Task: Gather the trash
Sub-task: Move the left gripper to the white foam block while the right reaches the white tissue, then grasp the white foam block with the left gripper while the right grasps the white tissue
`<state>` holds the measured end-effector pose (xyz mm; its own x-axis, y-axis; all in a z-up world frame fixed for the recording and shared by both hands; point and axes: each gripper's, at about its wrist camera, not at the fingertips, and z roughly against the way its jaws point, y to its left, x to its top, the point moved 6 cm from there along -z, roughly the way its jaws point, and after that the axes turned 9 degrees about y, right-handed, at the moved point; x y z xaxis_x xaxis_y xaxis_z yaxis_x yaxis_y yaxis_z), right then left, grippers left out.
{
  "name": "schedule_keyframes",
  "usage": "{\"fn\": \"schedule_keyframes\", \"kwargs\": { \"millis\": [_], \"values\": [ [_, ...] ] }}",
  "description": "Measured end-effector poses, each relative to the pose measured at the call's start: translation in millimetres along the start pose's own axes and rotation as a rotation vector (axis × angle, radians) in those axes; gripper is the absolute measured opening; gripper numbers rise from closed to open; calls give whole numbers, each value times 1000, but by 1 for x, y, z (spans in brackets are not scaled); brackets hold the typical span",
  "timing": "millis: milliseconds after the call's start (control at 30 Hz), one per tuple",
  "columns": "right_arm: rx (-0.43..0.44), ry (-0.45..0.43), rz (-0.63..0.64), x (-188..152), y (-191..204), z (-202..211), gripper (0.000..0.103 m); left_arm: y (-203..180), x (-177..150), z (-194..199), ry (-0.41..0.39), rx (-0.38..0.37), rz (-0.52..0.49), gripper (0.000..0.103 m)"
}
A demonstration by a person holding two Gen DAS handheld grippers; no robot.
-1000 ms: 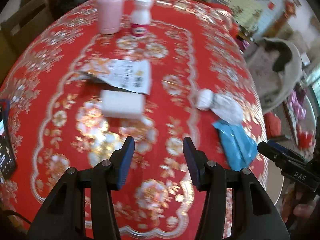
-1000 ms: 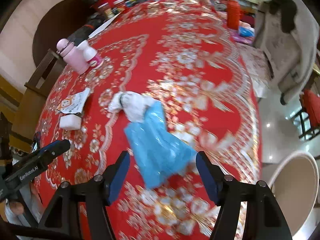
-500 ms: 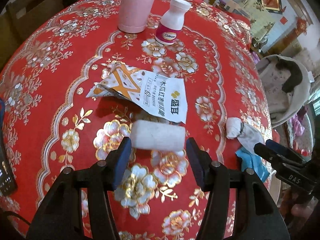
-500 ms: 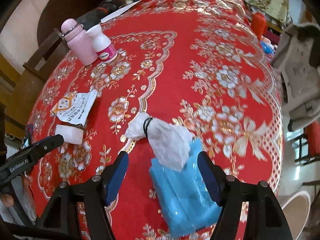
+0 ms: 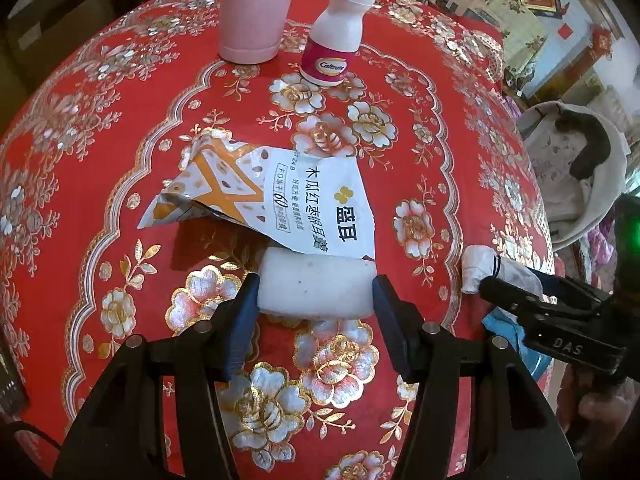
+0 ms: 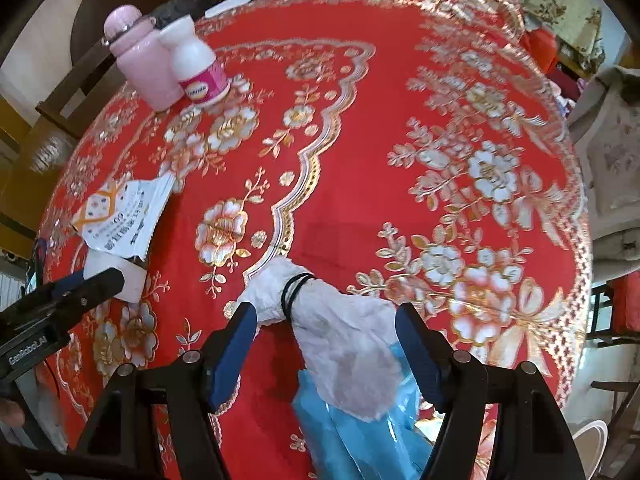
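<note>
Both grippers have moved in: left gripper [image 5: 316, 300] brackets the white block [image 5: 316, 290], right gripper [image 6: 326, 344] stands wide around the tied tissue [image 6: 332, 328] — neither visibly pressing. White bottle [image 5: 336, 36] reads "Caltrate"; pink bottle's [image 5: 256, 8] top is cut off.

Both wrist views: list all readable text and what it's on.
"Caltrate": label of the white bottle.
"盛耳" and "木瓜红枣银耳羹": snack wrapper.
"60": same wrapper; the smaller print around it is too small to read.
"DAS": side of the right gripper, seen in the left view.
"GenRobot.AI": side of the left gripper, seen in the right view.
Pink flask: no text visible.
</note>
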<state>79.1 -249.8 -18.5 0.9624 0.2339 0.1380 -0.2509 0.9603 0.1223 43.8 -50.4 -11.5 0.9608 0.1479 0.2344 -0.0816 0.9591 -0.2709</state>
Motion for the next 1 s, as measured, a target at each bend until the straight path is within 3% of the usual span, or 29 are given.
{"fn": "schedule_keyframes", "kwargs": {
  "millis": [133, 200, 267, 467, 1000],
  "values": [
    [31, 2, -7, 1, 1, -7, 69, -1, -3, -1, -10, -19, 5, 47],
    [28, 4, -3, 1, 2, -10, 59, 0, -4, 1, -17, -30, 9, 41],
    [3, -2, 22, 2, 5, -9, 42, 3, -6, 5, -33, -48, 21, 35],
    [-22, -44, 66, 7, 17, 5, 29, 5, -13, 18, -49, -87, 25, 31],
    [65, -93, 19, -10, 26, 43, 28, -15, -30, 44, -82, -113, -33, 31]
  ]
}}
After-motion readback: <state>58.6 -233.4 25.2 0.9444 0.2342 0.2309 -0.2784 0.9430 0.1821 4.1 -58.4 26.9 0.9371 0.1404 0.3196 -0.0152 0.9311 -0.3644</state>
